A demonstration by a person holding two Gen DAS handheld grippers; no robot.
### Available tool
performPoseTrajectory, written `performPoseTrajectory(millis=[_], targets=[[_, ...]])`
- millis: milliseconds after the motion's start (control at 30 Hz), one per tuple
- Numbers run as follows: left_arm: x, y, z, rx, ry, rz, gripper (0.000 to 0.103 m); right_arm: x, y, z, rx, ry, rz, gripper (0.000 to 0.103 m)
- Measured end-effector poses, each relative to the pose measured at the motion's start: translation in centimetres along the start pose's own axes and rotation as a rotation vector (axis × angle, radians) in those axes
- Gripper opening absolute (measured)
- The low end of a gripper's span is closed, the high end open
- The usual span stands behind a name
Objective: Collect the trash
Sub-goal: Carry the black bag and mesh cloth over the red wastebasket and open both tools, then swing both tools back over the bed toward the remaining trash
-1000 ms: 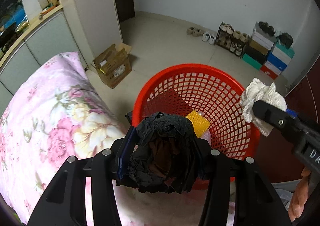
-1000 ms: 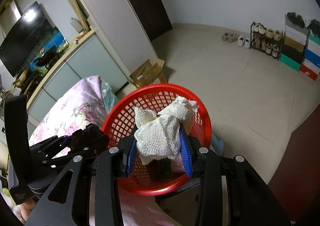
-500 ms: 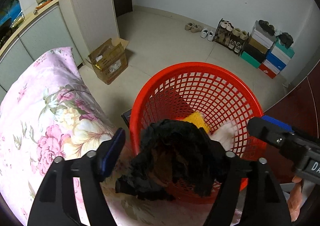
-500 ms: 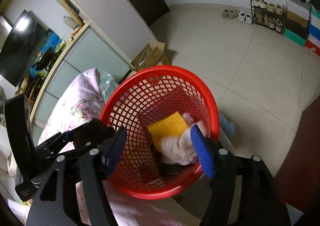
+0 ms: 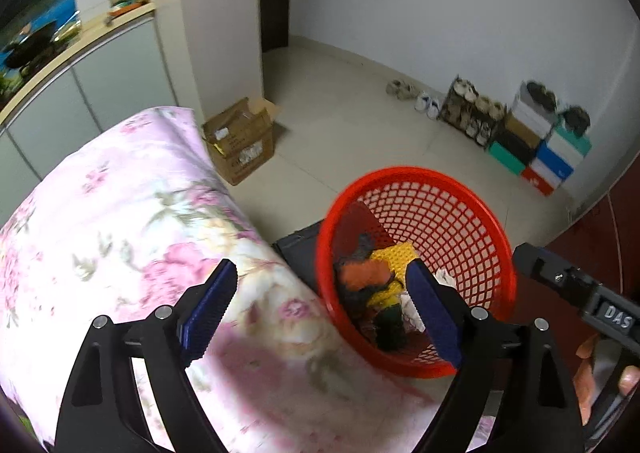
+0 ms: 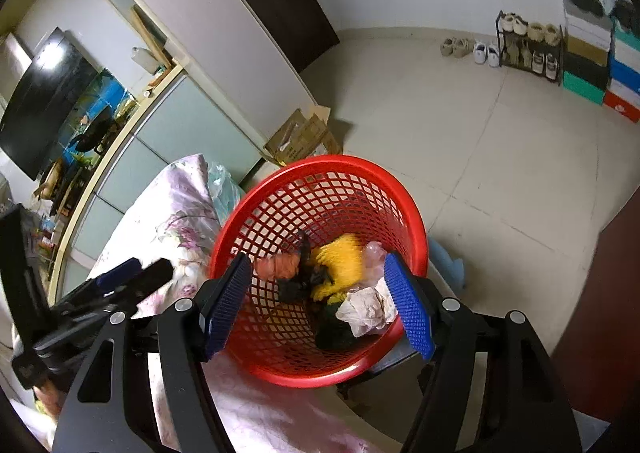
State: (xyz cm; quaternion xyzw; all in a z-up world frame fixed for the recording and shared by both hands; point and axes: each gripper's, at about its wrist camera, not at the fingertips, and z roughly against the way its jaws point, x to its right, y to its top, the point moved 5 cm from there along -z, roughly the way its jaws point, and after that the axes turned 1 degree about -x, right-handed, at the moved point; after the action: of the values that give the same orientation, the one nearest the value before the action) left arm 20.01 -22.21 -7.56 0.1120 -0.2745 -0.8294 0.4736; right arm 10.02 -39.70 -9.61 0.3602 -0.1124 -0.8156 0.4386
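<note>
Released since the earlier frames, the black crumpled trash [image 5: 362, 285] and the white crumpled trash [image 6: 370, 311] are now seen lying inside the red basket [image 6: 320, 169], beside a yellow piece [image 6: 340, 265]. The left gripper [image 5: 320, 309] is shown with jaws just opened wide, nothing between them, over the floral bedding [image 5: 120, 221]. The right gripper [image 6: 320, 305] is held above the basket, jaws likewise just parted and empty. A cardboard box [image 5: 240, 141] stands far left.
</note>
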Motion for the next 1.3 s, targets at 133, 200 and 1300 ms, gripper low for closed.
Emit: performPoseTrajectory(millis=[133,200,1300], targets=[[-1.6,-0.7,2.0,0.025,0.012,0.035,0.083,-0.9,-0.2,0.5,0.024,-0.012,0.032,0.067],[-2.3,-1.2,2.9,0.033,0.014,0.051,0.083,-1.5,-0.4,0.7,0.032,-0.012,0.043,0.067],[-23.1,-19.8,20.2,0.134,0.227,0.467,0.084,-22.4,-13.1,-1.7,-0.136,0.225,0.532,0.072]])
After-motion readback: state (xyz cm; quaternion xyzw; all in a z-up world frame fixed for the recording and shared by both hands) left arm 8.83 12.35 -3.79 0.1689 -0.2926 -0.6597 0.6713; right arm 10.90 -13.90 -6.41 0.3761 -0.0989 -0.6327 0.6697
